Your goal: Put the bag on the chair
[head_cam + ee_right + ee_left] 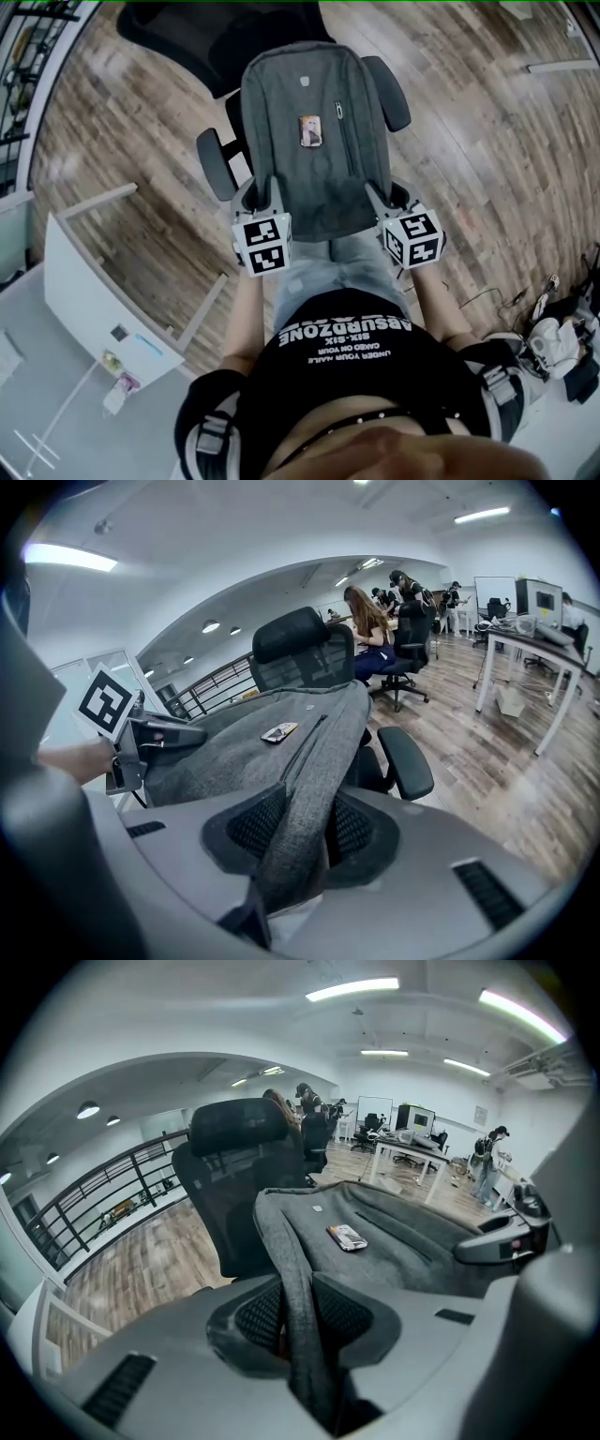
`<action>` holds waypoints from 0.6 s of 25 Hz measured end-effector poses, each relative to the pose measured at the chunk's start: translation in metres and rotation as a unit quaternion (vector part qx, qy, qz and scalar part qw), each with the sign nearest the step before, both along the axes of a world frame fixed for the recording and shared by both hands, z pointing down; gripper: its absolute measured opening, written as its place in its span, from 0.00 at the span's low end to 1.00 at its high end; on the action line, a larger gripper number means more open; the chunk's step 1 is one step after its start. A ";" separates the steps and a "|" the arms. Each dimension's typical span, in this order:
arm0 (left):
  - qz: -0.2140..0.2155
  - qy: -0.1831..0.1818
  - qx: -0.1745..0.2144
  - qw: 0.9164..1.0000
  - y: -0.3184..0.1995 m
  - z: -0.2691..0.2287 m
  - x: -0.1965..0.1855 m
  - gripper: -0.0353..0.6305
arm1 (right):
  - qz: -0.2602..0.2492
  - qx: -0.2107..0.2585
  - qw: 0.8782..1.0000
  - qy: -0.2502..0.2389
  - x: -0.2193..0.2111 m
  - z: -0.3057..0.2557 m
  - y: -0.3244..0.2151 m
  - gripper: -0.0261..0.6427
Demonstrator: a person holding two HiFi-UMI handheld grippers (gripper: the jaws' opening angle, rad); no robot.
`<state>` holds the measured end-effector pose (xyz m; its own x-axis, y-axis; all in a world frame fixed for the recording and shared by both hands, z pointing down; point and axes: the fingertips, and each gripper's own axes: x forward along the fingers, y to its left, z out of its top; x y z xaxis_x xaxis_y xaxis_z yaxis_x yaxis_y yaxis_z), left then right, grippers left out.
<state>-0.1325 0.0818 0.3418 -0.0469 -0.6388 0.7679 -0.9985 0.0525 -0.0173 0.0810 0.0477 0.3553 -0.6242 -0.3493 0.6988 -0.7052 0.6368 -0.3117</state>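
Note:
A grey backpack [314,141] lies flat, front side up, over the seat of a black office chair [214,164]; a small picture tag [310,130] is on its front. My left gripper [262,192] is shut on the bag's near left edge, and my right gripper [384,199] is shut on its near right edge. In the left gripper view a fold of the grey bag [394,1232] runs between the pads of the left gripper [300,1321], with the chair's backrest [234,1166] behind. In the right gripper view the bag's fabric [244,742] is pinched by the right gripper [300,832].
The chair's armrests [389,89] stick out on both sides of the bag. A white desk [84,291] stands to my left and cables and gear [562,337] lie on the wooden floor to my right. People sit at desks [534,639] farther off.

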 end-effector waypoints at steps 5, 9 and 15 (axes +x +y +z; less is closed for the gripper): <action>0.021 0.001 -0.008 1.000 -0.015 0.014 -0.006 0.19 | 0.021 -0.003 1.000 0.003 -0.005 0.012 -0.006 0.22; 0.030 0.006 -0.013 0.999 -0.026 0.028 -0.007 0.19 | 0.032 -0.007 0.999 0.007 -0.005 0.023 -0.013 0.22; 0.037 0.011 -0.010 0.999 -0.044 0.049 -0.009 0.19 | 0.040 -0.003 0.999 0.013 -0.007 0.042 -0.029 0.22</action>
